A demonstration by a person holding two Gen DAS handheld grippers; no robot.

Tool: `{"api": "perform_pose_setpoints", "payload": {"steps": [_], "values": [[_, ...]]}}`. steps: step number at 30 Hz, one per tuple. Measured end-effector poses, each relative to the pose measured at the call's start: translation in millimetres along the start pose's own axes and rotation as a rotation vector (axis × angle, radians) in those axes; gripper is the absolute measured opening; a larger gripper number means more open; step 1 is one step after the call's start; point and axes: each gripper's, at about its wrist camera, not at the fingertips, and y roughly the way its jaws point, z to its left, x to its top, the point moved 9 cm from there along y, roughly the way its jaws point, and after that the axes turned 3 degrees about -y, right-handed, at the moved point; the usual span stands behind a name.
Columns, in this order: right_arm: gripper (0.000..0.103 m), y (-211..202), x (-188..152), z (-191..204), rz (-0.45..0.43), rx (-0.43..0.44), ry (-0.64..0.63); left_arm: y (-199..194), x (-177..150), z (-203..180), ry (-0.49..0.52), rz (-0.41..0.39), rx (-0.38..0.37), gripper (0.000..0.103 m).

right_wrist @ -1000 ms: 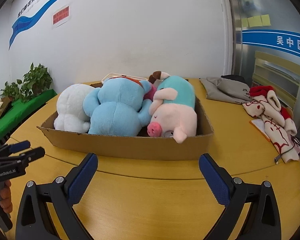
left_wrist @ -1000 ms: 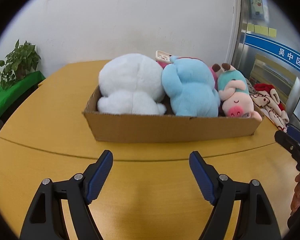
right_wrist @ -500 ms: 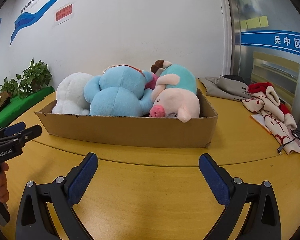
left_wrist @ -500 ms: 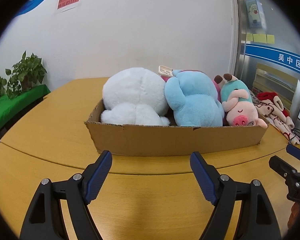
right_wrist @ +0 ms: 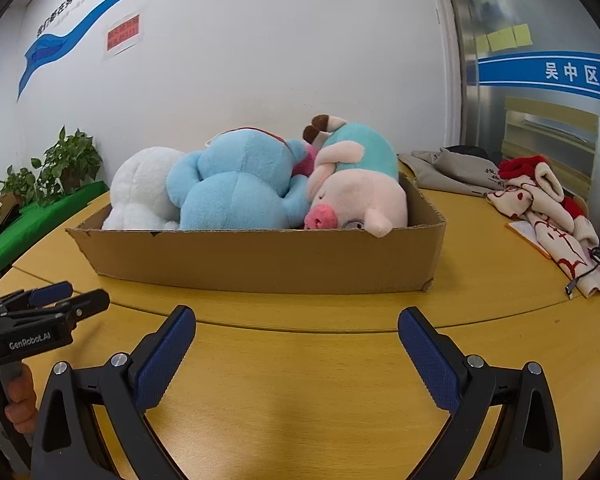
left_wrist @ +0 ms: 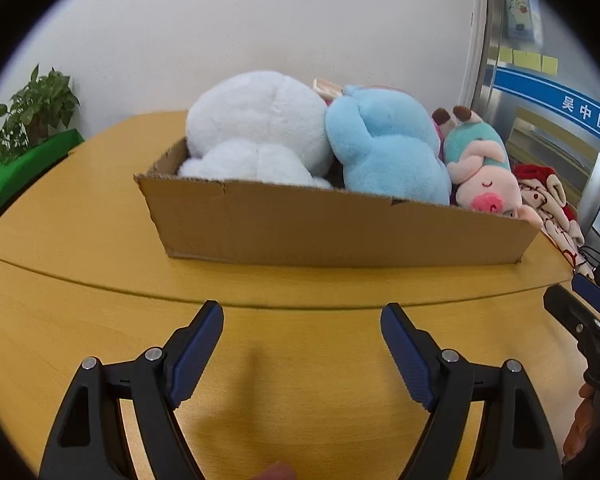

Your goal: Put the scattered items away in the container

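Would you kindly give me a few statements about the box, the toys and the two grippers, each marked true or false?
1. The cardboard box holds three plush toys. True.
2. The pig plush lies at the box's left end. False: it lies at the right end, beside the blue plush.
3. The left gripper has its jaws open and empty. True.
4. The right gripper is shut on the white plush. False: its jaws are open and the plush lies in the box.
5. A potted plant stands to the left. True.
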Motion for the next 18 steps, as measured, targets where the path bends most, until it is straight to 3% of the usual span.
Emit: {"api": "perform_pose_setpoints", "payload": {"steps": [10, 18], "values": [[0.103, 3, -1, 1, 0.016, -0.017, -0.019, -8, 0, -1, 0.036, -0.031, 0.076, 0.081], [0.103, 3, -1, 2, 0.012, -0.023, -0.024, -12, 4, -4, 0.067, -0.059, 0.089, 0.081]]}}
